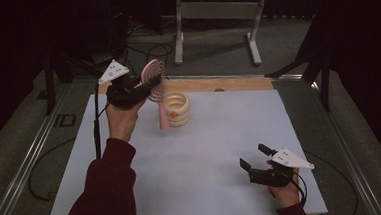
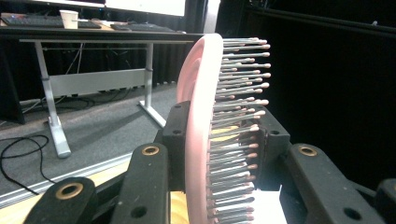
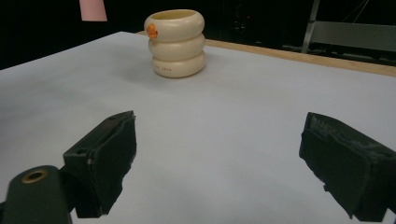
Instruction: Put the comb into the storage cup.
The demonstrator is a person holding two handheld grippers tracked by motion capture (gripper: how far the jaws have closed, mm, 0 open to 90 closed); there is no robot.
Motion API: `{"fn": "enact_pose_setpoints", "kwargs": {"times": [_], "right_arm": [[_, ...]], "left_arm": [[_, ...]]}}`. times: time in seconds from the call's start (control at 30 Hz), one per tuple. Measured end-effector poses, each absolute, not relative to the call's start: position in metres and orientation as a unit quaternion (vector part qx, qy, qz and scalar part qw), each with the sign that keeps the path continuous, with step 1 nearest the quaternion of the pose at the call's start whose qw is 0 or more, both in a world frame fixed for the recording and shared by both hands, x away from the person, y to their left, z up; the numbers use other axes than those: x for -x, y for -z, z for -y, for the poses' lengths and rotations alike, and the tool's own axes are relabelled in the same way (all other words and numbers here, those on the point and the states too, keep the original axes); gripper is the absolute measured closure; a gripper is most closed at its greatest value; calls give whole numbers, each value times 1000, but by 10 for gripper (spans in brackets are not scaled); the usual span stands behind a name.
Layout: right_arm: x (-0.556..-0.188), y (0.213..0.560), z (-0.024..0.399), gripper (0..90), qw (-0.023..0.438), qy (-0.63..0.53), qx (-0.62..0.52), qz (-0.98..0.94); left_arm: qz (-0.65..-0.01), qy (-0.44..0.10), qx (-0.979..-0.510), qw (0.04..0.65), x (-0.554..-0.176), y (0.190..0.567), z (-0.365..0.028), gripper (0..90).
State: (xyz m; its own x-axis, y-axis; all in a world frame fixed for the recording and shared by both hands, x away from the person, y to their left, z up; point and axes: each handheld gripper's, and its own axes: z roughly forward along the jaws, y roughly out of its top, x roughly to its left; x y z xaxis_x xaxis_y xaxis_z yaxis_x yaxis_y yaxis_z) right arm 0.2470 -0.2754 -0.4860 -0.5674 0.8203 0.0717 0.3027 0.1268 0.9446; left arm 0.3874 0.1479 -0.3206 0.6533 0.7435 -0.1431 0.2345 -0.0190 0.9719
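Observation:
A pink round hairbrush [image 1: 154, 75] hangs above the far left of the white table [image 1: 206, 151], handle pointing down. My left gripper [image 1: 148, 86] is shut on its head. In the left gripper view the jaws press on both sides of the brush [image 2: 201, 116], one on the pink back and one against the bristles. Just right of the handle stands a cream ribbed cup [image 1: 177, 109] with a small orange mark. My right gripper [image 1: 252, 155] rests low at the front right, open and holding nothing. In the right gripper view the cup [image 3: 176, 44] stands far ahead of the spread jaws.
A wooden strip [image 1: 227, 83] runs along the table's far edge. Beyond it a grey desk frame [image 1: 218, 15] stands on the floor among cables. A paper cup [image 2: 69, 18] sits on that desk. Metal rails flank the table.

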Motion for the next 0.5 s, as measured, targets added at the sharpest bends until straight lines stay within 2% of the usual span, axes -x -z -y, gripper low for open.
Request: {"fn": "enact_pose_setpoints", "kwargs": {"times": [0.5], "right_arm": [[-247, 486, 275, 111, 239, -532, -395, -710]], "left_arm": [[-358, -217, -680, 602, -395, 312, -143, 655]]}}
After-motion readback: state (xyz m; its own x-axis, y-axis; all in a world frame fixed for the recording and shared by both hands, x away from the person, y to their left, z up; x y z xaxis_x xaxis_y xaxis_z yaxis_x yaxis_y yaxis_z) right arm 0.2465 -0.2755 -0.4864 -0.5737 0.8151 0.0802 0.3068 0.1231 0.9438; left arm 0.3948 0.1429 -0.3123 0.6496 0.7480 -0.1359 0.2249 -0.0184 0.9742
